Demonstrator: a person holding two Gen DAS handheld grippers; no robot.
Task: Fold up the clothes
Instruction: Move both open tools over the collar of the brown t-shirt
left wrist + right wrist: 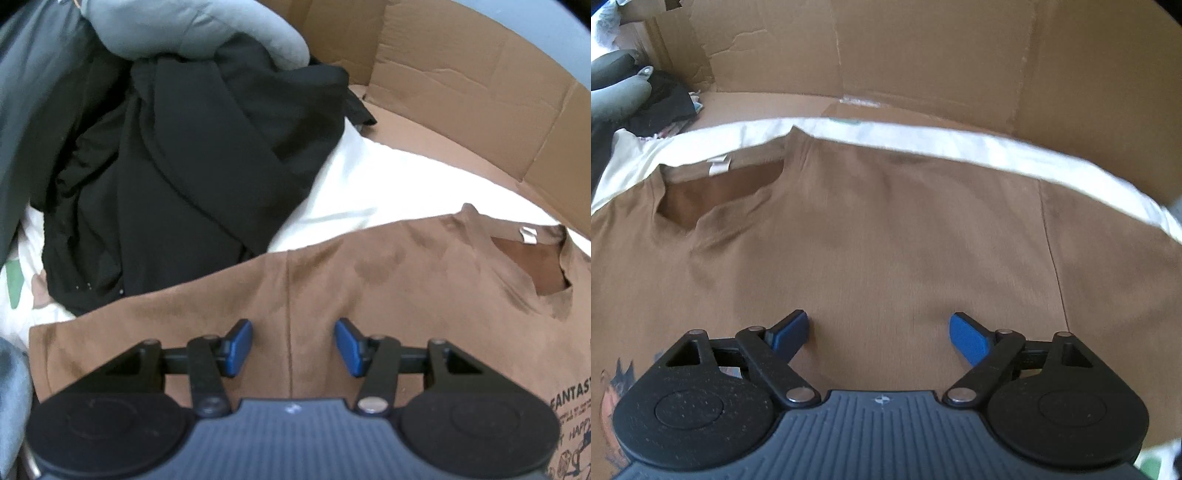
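A brown T-shirt [388, 280] lies spread flat, front side up, with its neckline [532, 266] and white label at the right of the left wrist view. My left gripper [293, 347] hovers open over the shirt's left shoulder seam, nothing between its blue pads. In the right wrist view the same brown T-shirt [886, 229] fills the frame, neckline [716, 192] at upper left. My right gripper [879, 336] stands wide open above the shirt's right shoulder area, holding nothing.
A white cloth [354, 195] lies under the shirt, its edge [960, 144] showing past the shoulders. A heap of black clothes [184, 177] and a grey garment [192, 29] sit at the left. Cardboard walls [923, 55] ring the work area.
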